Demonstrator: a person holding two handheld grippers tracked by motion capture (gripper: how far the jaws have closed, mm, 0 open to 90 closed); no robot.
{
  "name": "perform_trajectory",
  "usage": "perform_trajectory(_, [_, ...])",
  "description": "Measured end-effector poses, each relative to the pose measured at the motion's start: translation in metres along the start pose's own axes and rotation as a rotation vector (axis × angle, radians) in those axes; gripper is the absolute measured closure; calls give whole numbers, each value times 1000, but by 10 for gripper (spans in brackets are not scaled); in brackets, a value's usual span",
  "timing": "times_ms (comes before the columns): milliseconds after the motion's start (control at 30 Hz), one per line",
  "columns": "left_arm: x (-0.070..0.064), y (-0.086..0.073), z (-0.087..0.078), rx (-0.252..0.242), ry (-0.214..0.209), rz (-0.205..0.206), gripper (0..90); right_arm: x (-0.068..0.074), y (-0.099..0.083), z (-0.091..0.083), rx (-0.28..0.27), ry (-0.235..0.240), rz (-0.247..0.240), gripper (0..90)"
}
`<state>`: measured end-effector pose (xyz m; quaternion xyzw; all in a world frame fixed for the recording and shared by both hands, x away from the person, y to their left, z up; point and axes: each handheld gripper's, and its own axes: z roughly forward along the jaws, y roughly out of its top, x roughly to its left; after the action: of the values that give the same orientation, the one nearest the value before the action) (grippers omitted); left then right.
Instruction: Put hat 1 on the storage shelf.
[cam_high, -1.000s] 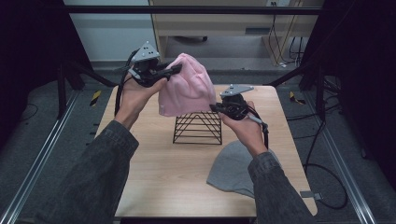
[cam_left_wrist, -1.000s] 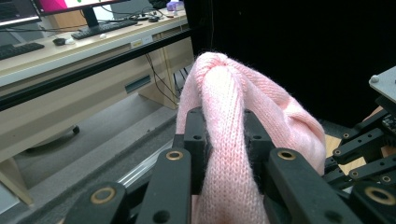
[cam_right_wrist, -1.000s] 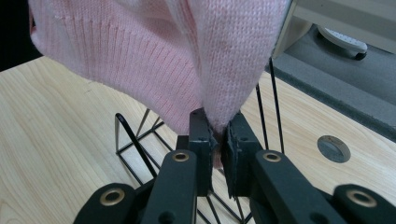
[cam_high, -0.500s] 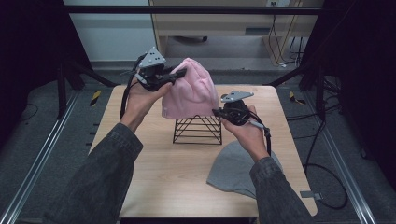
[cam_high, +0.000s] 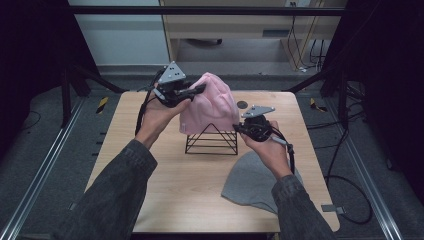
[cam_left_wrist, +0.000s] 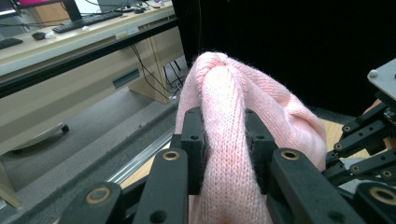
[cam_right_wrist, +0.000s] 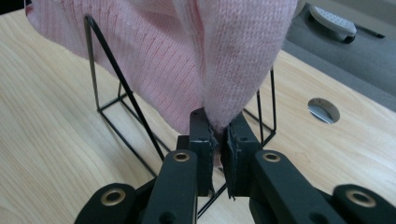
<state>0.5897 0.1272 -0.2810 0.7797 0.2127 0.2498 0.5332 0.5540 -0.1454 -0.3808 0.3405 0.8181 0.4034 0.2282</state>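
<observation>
Pink knit filled the space between both pairs of jaws: a pink beanie (cam_high: 209, 102) was held in the air above a black wire rack (cam_high: 211, 140) that stood near the middle of the wooden table (cam_high: 150, 200). The left gripper (cam_high: 192, 91) gripped the hat high on its left side, near the crown, and its own view showed the two black jaws pressed against a thick fold of the beanie (cam_left_wrist: 229, 140) from either side, the rounded top of the knit rising above them. The right gripper (cam_high: 240, 127) sat lower and to the right, at the hat's bottom edge; in the right gripper view its jaws stood almost together, pinching a thin gather of the beanie (cam_right_wrist: 187, 60) at the hem, with the rest of the fabric spreading up and away from that point. So the hat hung stretched between the two grippers, its upper part at the left one and its lower rim at the right one, and its body draped down in front of and partly over the peak of the wire rack (cam_right_wrist: 116, 102), whose slanted rods showed just behind the knit. Whether the fabric actually touched the rack could not be told. A grey beanie (cam_high: 247, 182) lay flat on the table near its front right corner, under the person's right forearm and well apart from the pink one.
</observation>
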Motion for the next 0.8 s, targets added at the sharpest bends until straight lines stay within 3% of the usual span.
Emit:
perform_trajectory(200, [-4, -6, 6, 28, -18, 3, 734, 0, -12, 5, 25, -6, 1, 834])
perform_trajectory(333, [-9, -9, 10, 63, -22, 39, 731, -1, -20, 8, 39, -4, 16, 834])
perform_trajectory(467, [-14, -13, 13, 68, -33, 49, 731, -1, -27, 12, 51, -2, 29, 834])
perform_trajectory(800, [-16, -31, 15, 103, -25, 66, 723, 1, -39, 23, 95, -2, 28, 835])
